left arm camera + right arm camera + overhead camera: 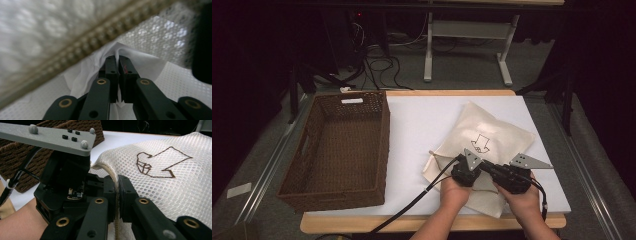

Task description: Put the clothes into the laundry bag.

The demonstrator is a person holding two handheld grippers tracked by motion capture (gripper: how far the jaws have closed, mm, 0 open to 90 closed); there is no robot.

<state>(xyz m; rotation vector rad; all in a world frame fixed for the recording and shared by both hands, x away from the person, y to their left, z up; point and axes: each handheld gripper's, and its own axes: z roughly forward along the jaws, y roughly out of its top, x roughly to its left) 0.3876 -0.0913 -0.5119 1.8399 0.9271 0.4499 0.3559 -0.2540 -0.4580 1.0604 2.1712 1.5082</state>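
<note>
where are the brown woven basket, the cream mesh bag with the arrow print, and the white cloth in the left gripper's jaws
brown woven basket (pixel 381 145): high view, its right wall.
cream mesh bag with the arrow print (pixel 160 150): right gripper view, mesh above the arrow.
white cloth (pixel 147 65): left gripper view, fold right of the jaws.

I am looking down on a white-topped table with a pale wooden edge (pixel 412 223), sitting on a grey carpeted floor (pixel 462 70). Beyond the far edge, a white metal desk frame (pixel 467 31) is standing, with black cables (pixel 379 67) lying tangled to its left. Dark curtains (pixel 607 65) are closing in both sides, leaving the room dim. Silver rails (pixel 264 167) are running along the table's sides.
</note>
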